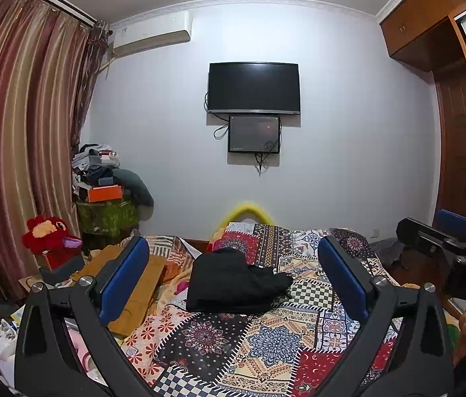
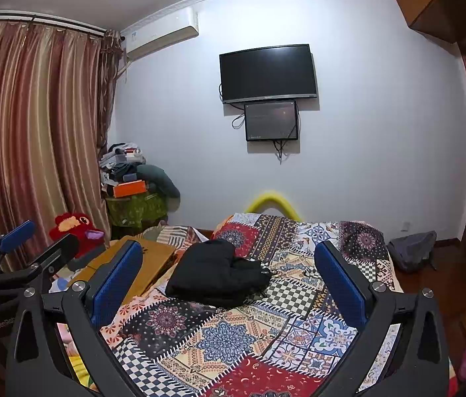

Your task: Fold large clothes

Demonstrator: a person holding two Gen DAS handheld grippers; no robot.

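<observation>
I hold both tongs raised above the near end of the bed [image 2: 266,347], level and facing the far wall, probably to keep the whole quilt in view. Left tongs [image 1: 233,281] spread wide, empty; right tongs [image 2: 229,284] likewise. Black garment [image 1: 233,281] lies mid-bed as a compact bundle, well ahead of both. Its long axis runs across the bed, a loose tail trailing right. Either gathered or roughly folded; I cannot tell which.

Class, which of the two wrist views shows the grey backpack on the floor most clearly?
The right wrist view: the grey backpack sits unobstructed on the floor beside the bed. In the left wrist view only a dim sliver shows, cut off by the right gripper.
</observation>
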